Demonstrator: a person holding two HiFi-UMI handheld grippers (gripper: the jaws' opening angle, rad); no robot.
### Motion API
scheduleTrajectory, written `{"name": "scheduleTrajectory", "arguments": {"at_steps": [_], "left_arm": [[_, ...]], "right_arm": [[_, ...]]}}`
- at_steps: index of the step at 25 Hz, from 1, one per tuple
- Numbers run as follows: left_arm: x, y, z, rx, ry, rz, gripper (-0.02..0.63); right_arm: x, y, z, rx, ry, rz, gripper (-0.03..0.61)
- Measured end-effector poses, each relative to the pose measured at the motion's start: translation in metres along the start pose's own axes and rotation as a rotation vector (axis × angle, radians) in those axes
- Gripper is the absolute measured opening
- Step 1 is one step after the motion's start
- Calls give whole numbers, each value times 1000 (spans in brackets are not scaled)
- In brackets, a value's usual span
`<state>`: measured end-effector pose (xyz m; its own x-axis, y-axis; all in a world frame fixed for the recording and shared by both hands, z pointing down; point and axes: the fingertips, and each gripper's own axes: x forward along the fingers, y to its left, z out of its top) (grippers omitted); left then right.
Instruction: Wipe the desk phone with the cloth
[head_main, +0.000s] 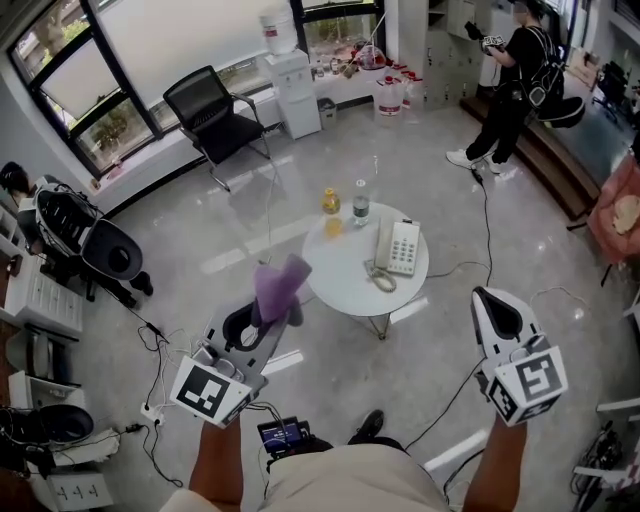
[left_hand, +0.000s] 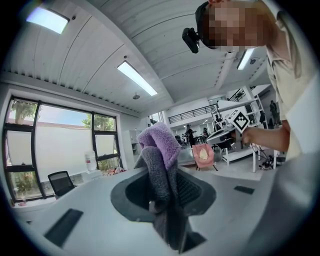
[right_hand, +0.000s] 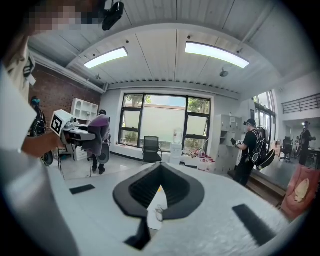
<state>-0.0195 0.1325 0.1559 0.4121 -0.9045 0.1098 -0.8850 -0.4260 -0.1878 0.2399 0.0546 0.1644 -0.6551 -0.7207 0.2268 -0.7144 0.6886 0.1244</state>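
The purple cloth (head_main: 281, 284) is clamped in the closed left gripper (head_main: 266, 320), at seven o'clock of the round table (head_main: 338, 282). The right gripper (head_main: 497, 310), at five o'clock, is held shut and empty. The desk phone (head_main: 402, 246) is seen on the table's right side, well apart from both grippers. A yellow bottle (head_main: 330, 201) and a clear bottle (head_main: 361, 203) are set at the table's twelve o'clock edge.

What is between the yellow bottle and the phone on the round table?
A clear bottle stands between the yellow bottle and the phone, shown in the head view.
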Motion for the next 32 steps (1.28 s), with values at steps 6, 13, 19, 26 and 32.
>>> {"name": "scheduleTrajectory", "arguments": {"at_steps": [6, 13, 19, 26, 32], "left_arm": [[37, -15, 6, 21, -11, -21, 91], [82, -5, 1, 30, -26, -66, 91], [126, 16, -14, 38, -26, -140, 91], [169, 59, -26, 83, -16, -188, 91], [196, 88, -47, 106, 8, -216, 91]], "right_arm": [[0, -29, -12, 18, -1, -8, -8], [17, -46, -28, 37, 24, -40, -8], [41, -56, -29, 45, 38, -107, -8], [87, -62, -22, 57, 66, -170, -8], [127, -61, -26, 77, 89, -191, -8]]}}
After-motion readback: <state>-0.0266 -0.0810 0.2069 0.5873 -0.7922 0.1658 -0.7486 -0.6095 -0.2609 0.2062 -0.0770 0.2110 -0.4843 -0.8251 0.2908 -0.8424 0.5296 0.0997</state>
